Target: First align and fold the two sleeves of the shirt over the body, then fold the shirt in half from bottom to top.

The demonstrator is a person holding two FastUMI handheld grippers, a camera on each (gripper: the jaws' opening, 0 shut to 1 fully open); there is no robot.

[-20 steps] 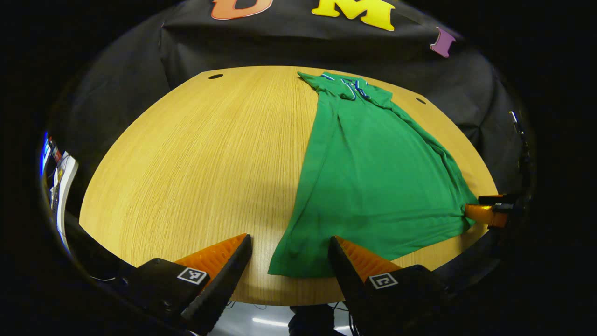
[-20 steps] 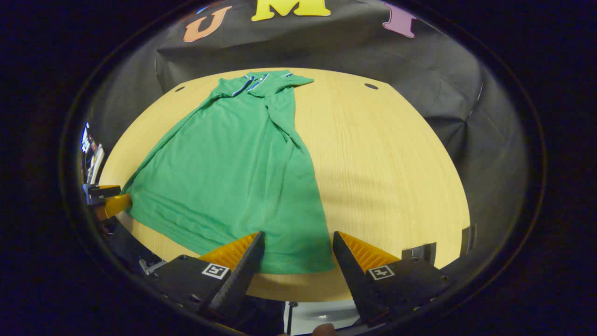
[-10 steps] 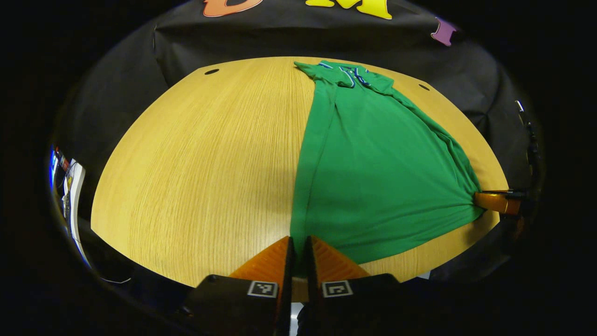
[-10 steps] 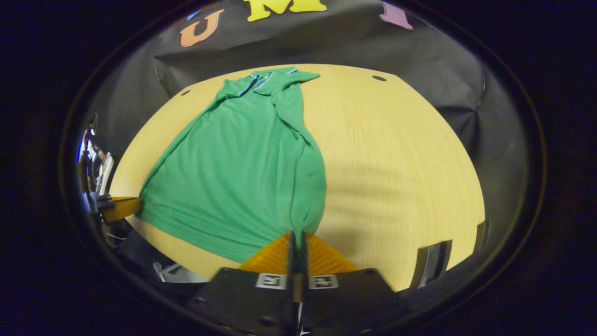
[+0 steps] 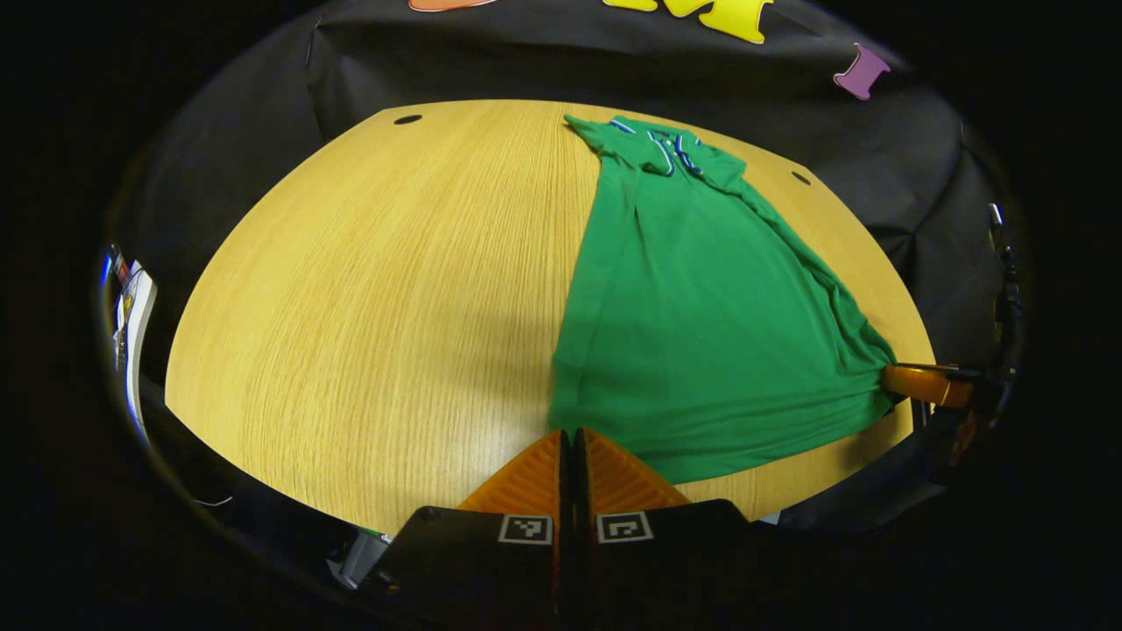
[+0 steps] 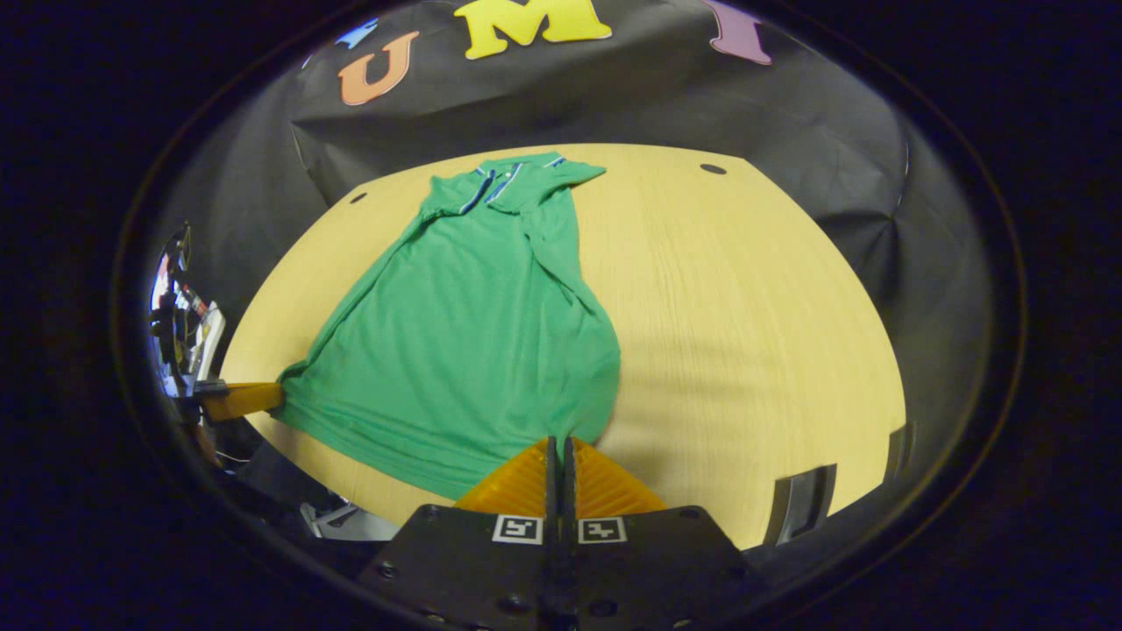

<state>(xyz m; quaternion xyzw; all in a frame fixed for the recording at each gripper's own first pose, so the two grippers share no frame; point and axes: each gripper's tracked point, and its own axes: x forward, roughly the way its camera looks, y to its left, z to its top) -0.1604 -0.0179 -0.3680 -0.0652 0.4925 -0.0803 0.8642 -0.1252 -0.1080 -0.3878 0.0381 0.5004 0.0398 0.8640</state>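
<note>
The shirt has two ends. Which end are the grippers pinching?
The bottom hem end of the green shirt, nearest the cameras. The left gripper and right gripper each pinch one hem corner. The collar end lies far off, untouched.

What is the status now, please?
Left gripper and right gripper shut on shirt hem corners. Sleeves folded in. Table ahead bare.

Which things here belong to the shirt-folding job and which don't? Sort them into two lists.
Job:
green shirt
left gripper, shut on the shirt's bottom corner
right gripper, shut on the other bottom corner

Not the job:
wooden table
clutter at the booth's edge
</note>
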